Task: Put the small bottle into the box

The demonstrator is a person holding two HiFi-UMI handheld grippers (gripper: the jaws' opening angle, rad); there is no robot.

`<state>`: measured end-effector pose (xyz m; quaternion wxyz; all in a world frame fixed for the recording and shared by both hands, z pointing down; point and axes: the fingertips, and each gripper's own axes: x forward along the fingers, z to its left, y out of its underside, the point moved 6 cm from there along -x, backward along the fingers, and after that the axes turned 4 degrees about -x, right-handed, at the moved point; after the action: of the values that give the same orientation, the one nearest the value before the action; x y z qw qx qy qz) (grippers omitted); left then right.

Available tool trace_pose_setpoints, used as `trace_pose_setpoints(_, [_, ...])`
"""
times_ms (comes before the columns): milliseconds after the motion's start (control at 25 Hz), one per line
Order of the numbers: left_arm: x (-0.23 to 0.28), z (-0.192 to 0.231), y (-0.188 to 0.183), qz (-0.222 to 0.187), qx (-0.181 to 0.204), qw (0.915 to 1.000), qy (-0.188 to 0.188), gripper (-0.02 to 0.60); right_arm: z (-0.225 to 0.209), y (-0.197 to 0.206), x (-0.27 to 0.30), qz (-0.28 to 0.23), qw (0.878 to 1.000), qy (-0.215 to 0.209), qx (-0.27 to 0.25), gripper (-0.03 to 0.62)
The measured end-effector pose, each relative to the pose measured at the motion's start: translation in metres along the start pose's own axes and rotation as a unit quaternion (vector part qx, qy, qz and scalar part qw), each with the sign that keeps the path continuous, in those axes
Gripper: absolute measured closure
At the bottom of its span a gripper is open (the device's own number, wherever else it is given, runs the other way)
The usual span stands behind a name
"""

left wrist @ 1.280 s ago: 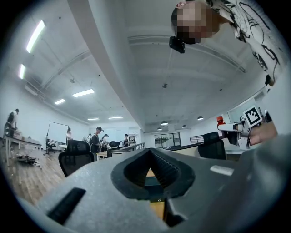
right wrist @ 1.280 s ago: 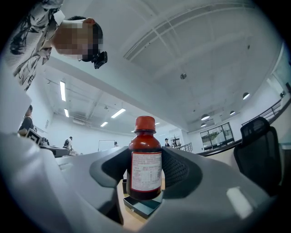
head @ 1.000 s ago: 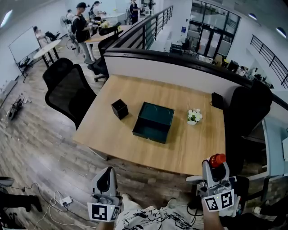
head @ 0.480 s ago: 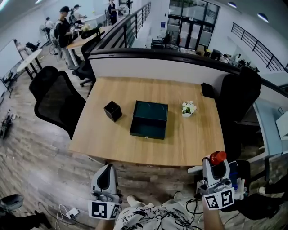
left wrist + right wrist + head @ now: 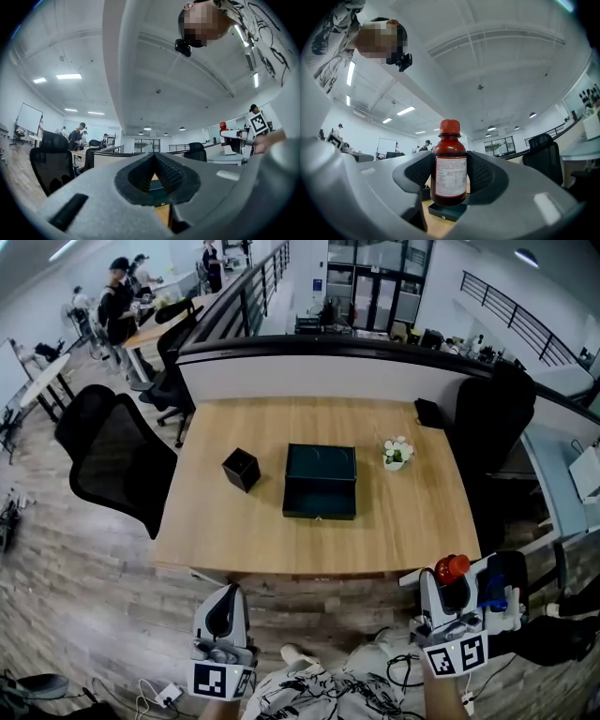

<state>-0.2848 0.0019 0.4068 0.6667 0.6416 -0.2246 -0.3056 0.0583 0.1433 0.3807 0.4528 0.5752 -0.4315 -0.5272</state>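
**One small bottle in the right gripper, short of the table**

The small bottle (image 5: 449, 164) stands upright between the pads of the right gripper (image 5: 453, 594), which is clamped on its labelled body. It is on the near right, off the table (image 5: 422, 526) and well apart from the box (image 5: 320, 481).

The bottle is dark brown with a red screw cap and a paper label. It is probably light and rigid, with smooth, slippery sides. Whether it is glass or plastic I cannot tell, so it is best treated as breakable and set down, not dropped. The mid-body grip across the label looks sound, and it leaves the base free to go in first.

The left gripper (image 5: 222, 617) is closed with nothing in it and waits on the near left.

Counted: one bottle, one open-topped dark green box, two grippers. Also on the table are one small black cube (image 5: 241, 469) left of the box and one small flowerpot (image 5: 397, 455) to its right.
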Motion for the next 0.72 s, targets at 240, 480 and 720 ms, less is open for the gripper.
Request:
trace_pose_setpoints(240, [-0.004, 0.019, 0.004, 0.002, -0.016, 0.9999, -0.004, 0.58, 0.026, 0.002, 0.001, 0.012, 1.0, -0.003, -0.002, 0.365])
trace_pose_setpoints(480, [0.008, 0.019, 0.005, 0.002, -0.002, 0.9999, 0.01, 0.58, 0.029, 0.002, 0.015, 0.019, 1.0, -0.014, -0.014, 0.365])
trace_pose_setpoints(720, [0.028, 0.038, 0.009, 0.008, -0.003, 0.9998, -0.016, 0.58, 0.019, 0.013, 0.055, 0.005, 1.0, -0.022, 0.0, 0.365])
